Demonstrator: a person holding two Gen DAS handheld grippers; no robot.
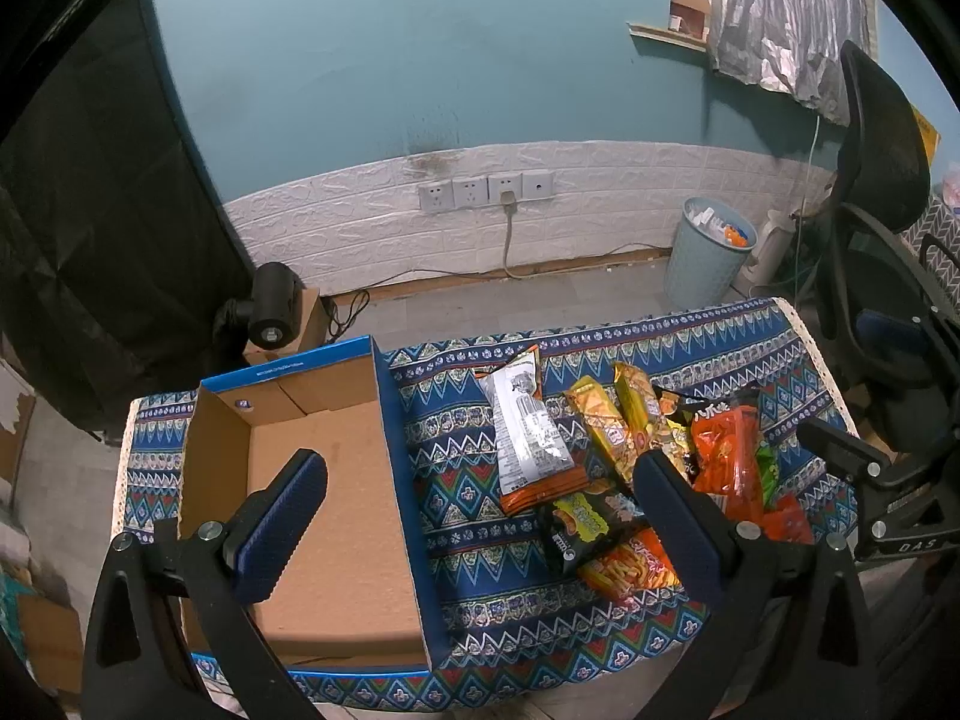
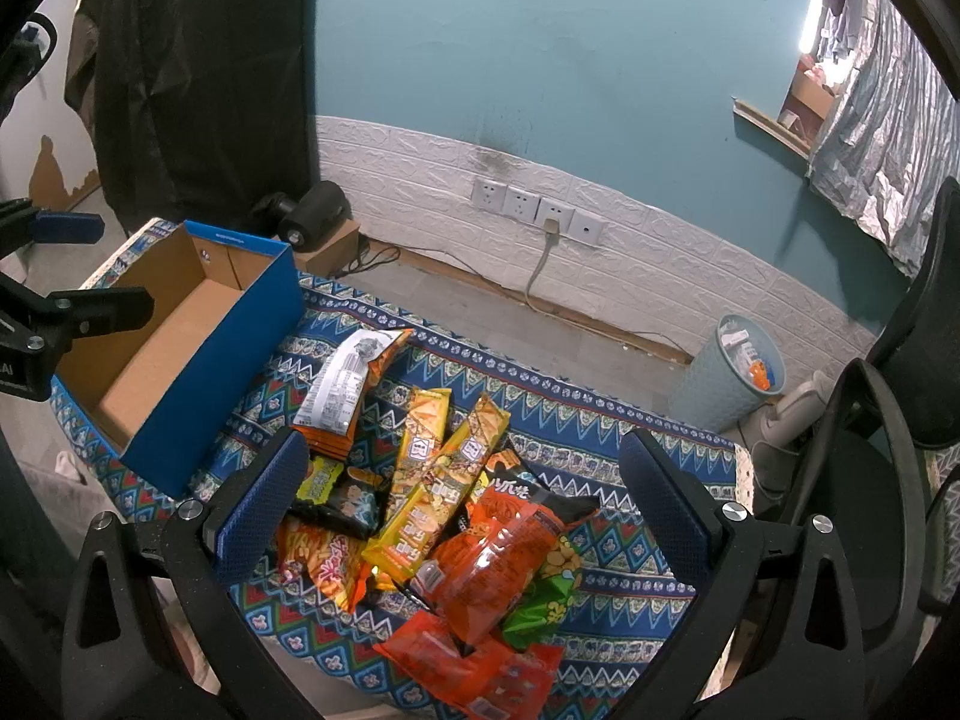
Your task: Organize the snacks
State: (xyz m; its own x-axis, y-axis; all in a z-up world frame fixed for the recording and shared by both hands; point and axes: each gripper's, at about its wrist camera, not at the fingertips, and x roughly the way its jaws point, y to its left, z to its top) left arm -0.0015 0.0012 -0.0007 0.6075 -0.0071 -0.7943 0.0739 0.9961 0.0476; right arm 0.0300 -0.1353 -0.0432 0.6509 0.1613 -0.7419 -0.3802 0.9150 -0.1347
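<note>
The black frame of the right gripper (image 1: pixel 900 531) carries the letters "DAS". The left gripper (image 2: pixel 18 360) frame shows "AI" at its edge. Print on the snack packets (image 2: pixel 444 516) is too small to read.

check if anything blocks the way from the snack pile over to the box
Nothing visible does. The open blue cardboard box sits empty beside the pile of colourful snack packets, with only bare patterned blue tablecloth between. Both sets of tongs, left and right, are open and hold nothing.
</note>
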